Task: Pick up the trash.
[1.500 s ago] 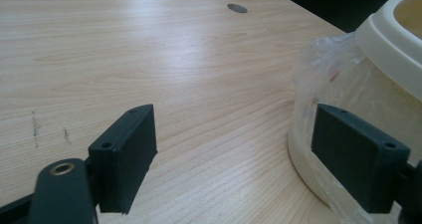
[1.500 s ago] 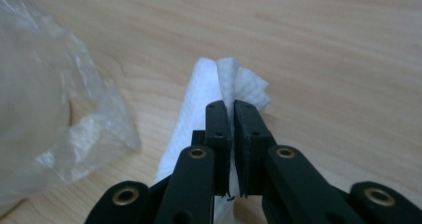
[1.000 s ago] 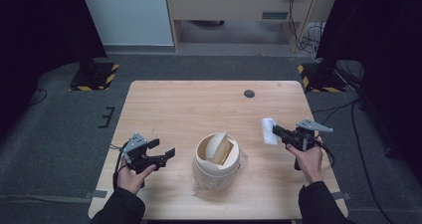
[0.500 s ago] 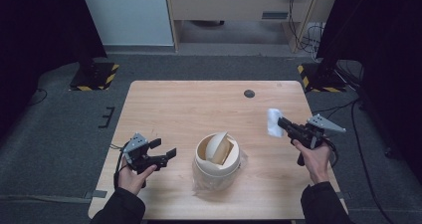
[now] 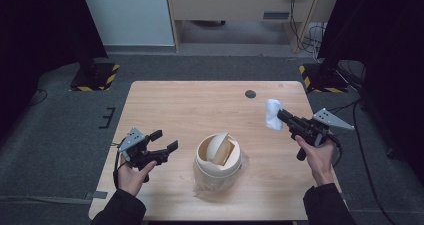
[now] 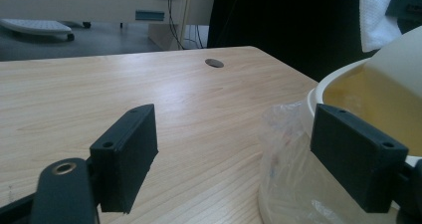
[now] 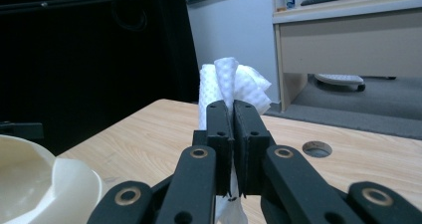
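Since a second ago, my right gripper (image 5: 278,116) has lifted the white paper towel (image 5: 272,114) higher above the table's (image 5: 190,105) right side, jaws clamped tight on it. My left gripper (image 5: 165,141) rests wide open and empty beside the bin (image 5: 216,157).

A bin (image 5: 216,157) with a tilted swing lid (image 5: 219,145) stands on the surface (image 5: 190,105), near its front edge and about midway across, with a plastic bag (image 5: 210,182) around its base. The left tool (image 5: 162,146) is just left of the bin, low over the surface. The right tool (image 5: 280,116) is well to the bin's right and farther back, with a paper towel (image 5: 272,114) between its jaws. A round hole (image 5: 250,94) lies in the surface toward the far right.
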